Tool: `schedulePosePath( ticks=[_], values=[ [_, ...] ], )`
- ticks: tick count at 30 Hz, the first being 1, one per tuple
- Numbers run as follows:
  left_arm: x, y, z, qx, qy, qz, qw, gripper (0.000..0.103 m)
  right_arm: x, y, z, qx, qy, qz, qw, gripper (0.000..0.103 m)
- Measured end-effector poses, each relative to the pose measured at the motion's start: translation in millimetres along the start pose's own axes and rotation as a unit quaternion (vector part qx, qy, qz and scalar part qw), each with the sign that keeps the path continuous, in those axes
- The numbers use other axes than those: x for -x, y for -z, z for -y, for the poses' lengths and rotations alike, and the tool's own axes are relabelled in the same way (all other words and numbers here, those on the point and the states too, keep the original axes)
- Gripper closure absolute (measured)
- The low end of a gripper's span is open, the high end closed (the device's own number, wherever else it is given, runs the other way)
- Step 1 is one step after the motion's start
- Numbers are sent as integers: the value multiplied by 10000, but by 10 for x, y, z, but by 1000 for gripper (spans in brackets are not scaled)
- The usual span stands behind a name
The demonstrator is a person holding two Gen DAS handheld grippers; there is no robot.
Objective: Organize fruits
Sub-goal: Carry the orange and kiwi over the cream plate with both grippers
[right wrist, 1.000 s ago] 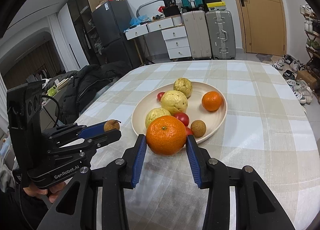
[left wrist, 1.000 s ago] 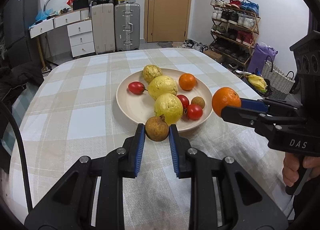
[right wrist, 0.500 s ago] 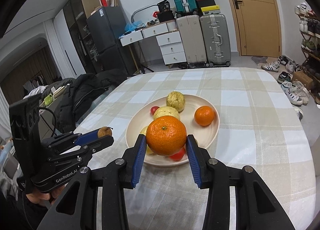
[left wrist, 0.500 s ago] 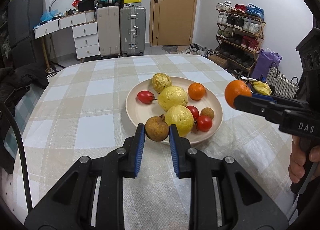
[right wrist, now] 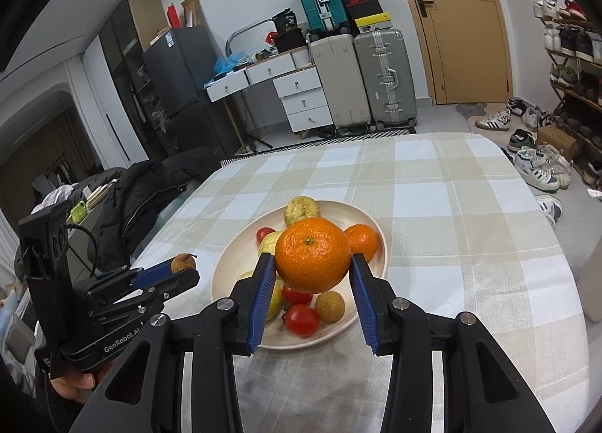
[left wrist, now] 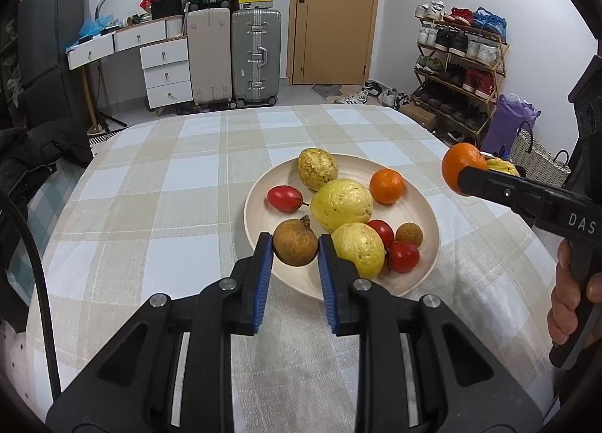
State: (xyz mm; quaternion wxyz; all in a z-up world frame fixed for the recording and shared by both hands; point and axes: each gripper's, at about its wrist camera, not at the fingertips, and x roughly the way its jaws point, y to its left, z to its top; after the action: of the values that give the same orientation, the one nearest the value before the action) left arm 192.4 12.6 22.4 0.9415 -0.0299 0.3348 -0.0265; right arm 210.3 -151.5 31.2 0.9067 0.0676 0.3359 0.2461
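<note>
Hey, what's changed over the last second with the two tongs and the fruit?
Both tongs have lifted and drawn back from the plate, so it sits farther ahead in each view. The left tongs still grip the brown fruit, and the right tongs still grip the large orange. Nothing was released; the fruit on the plate kept its arrangement.

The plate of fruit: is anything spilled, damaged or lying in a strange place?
Nothing stands out. The plate sits flat on the table, its fruit all inside the rim. The left tool holds a brown fruit; the right tool holds an orange.
</note>
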Motion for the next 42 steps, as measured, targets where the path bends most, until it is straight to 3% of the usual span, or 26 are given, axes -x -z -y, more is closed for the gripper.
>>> schedulePosePath(
  ticks=[20, 42],
  values=[
    [-556, -157, -78, -29, -103, -246, 9996, 81, -496, -27, 232, 0, 84, -472, 9988, 61],
    [-962, -137, -64, -127, -98, -583, 9982, 81, -776, 65, 200, 273, 105, -869, 9958, 61]
  ],
)
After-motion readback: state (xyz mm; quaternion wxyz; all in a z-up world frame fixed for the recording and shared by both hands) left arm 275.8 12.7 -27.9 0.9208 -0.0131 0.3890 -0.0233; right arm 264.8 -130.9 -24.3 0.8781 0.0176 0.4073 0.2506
